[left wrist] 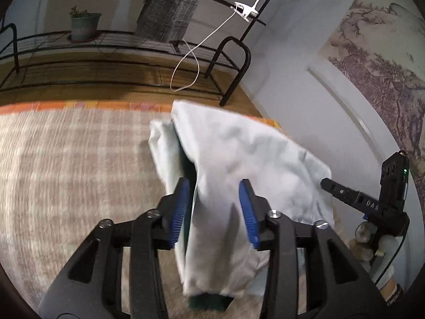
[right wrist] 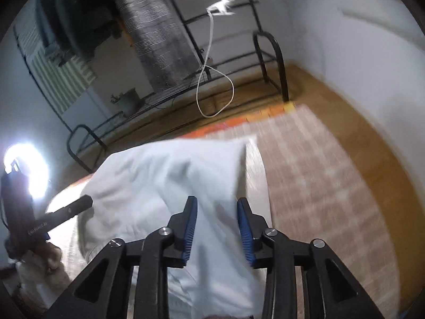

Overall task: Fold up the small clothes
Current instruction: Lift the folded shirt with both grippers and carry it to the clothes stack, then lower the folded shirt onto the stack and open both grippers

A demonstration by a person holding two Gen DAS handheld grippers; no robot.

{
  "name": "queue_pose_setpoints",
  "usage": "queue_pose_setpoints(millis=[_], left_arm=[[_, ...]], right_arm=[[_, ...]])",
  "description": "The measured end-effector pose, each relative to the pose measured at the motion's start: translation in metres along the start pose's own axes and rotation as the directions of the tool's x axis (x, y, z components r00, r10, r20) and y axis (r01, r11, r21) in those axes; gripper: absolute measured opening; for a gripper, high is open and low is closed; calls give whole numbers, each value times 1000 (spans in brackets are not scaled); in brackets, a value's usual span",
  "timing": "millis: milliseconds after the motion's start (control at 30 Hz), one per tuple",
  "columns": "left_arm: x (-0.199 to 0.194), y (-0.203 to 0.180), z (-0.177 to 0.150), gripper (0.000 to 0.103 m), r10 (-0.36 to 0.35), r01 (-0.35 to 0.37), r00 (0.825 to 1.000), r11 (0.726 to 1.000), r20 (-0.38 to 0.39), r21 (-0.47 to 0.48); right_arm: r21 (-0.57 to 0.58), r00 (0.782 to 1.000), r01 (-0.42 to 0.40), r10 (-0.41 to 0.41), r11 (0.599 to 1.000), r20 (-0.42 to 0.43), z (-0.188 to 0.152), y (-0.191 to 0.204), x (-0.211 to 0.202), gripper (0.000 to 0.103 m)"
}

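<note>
Two grippers share one pale cloth (left wrist: 239, 159), and the picture is blurred, so some of this is judgement. In the left wrist view the left gripper (left wrist: 216, 210) has its blue pads set apart with a fold of the cloth running between them; the pads do not appear pressed together, so I cannot tell whether they pinch the fabric or merely straddle it. The right wrist view shows the same with the right gripper (right wrist: 216, 227): pads apart, cloth lying across and under the gap, grip unclear.

The cloth is raised above the checked rug (left wrist: 66, 159), draped in a hump with its far corner pointing toward the orange border (left wrist: 79, 105). One layer hangs behind another on the left side, which suggests it is already doubled once. Each gripper sits at a near edge of the cloth, one per side, probably so the fabric keeps level and taut while it is carried over itself or laid down.

Beyond the rug stand a black metal rack (left wrist: 231, 66), a potted plant (left wrist: 83, 25) and a dangling white cord (left wrist: 191, 53), all well apart from the work.
</note>
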State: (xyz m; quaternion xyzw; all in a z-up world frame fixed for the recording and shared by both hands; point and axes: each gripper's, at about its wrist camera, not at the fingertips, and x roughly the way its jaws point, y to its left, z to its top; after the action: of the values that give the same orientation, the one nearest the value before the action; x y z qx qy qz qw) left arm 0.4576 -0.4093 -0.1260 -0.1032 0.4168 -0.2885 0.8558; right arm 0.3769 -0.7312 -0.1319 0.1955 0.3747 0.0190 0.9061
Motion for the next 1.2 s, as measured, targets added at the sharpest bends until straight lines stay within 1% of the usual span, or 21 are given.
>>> queue_pose_setpoints(millis=[100, 200, 233, 267, 300, 333, 367, 467, 500, 533, 567, 633, 667, 767, 833, 933, 1033, 1067, 1100, 1133, 1200], left_arm=[[2, 7, -20, 41, -56, 53, 995, 998, -86, -39], [5, 5, -30, 41, -48, 45, 993, 999, -111, -31], [5, 3, -32, 27, -38, 37, 993, 999, -109, -15], [4, 1, -32, 13, -30, 29, 994, 1000, -109, -5], [3, 0, -32, 12, -29, 29, 993, 1000, -110, -1], [0, -1, -31, 9, -32, 32, 994, 999, -109, -1], [-3, -1, -30, 9, -30, 30, 994, 1000, -109, 3], [-8, 0, -28, 9, -1, 6, 992, 999, -122, 40], [-8, -2, -29, 9, 18, -9, 992, 998, -126, 68], [-8, -4, -28, 11, 28, -17, 992, 996, -125, 92], [-9, -6, -28, 12, 48, -34, 992, 993, -118, 117], [-16, -8, -30, 15, 57, -44, 994, 989, -92, 138], [-20, -8, -30, 15, 57, -46, 996, 989, -72, 144], [-30, -6, -30, 16, 49, -42, 998, 990, -48, 132], [-35, -5, -28, 16, 40, -34, 998, 991, -41, 127], [-44, -5, -30, 16, 33, -30, 999, 990, -23, 135], [-48, -8, -33, 16, 42, -39, 999, 984, -17, 174], [-47, -8, -34, 16, 43, -39, 999, 983, -21, 181], [-48, -8, -35, 16, 47, -42, 999, 982, -21, 184], [-47, -8, -35, 16, 52, -47, 999, 981, -18, 186], [-47, -7, -36, 16, 54, -49, 998, 982, -20, 184]], right_arm=[[75, 999, -43, 44, 996, -3, -13, -18, -5, 42], [114, 996, -87, 89, 990, -18, -27, -28, -7, 45], [120, 994, -98, 102, 988, -29, -32, -30, -5, 44], [122, 993, -103, 109, 987, -40, -35, -29, -3, 35], [123, 992, -107, 114, 987, -52, -36, -29, 0, 17], [128, 991, -109, 118, 986, -65, -38, -27, 0, 11], [126, 989, -123, 133, 984, -66, -38, -23, -2, 6], [91, 971, -227, 232, 970, -49, -33, -16, -23, 5], [69, 973, -214, 219, 974, -68, -32, -15, -25, 7], [21, 982, -144, 146, 989, -124, -30, -13, -22, 13], [-6, 985, -90, 88, 996, -151, -29, -14, -20, 27], [-10, 987, -54, 52, 998, -152, -24, -18, -22, 37], [13, 988, -97, 98, 995, -122, -20, -23, -28, 37], [101, 977, -214, 214, 972, 13, -5, -39, -38, 50], [166, 978, -210, 206, 964, 39, 6, -49, -26, 50], [243, 987, -161, 163, 956, 15, 18, -56, 7, 50], [263, 980, -184, 197, 947, -22, 24, -53, 36, 49], [251, 978, -192, 206, 949, -30, 26, -46, 45, 33], [227, 977, -201, 212, 953, -26, 29, -38, 48, 11], [194, 978, -199, 207, 961, -25, 30, -32, 50, 4], [21, 998, -66, 66, 998, 14, 33, -5, 43, 2]])
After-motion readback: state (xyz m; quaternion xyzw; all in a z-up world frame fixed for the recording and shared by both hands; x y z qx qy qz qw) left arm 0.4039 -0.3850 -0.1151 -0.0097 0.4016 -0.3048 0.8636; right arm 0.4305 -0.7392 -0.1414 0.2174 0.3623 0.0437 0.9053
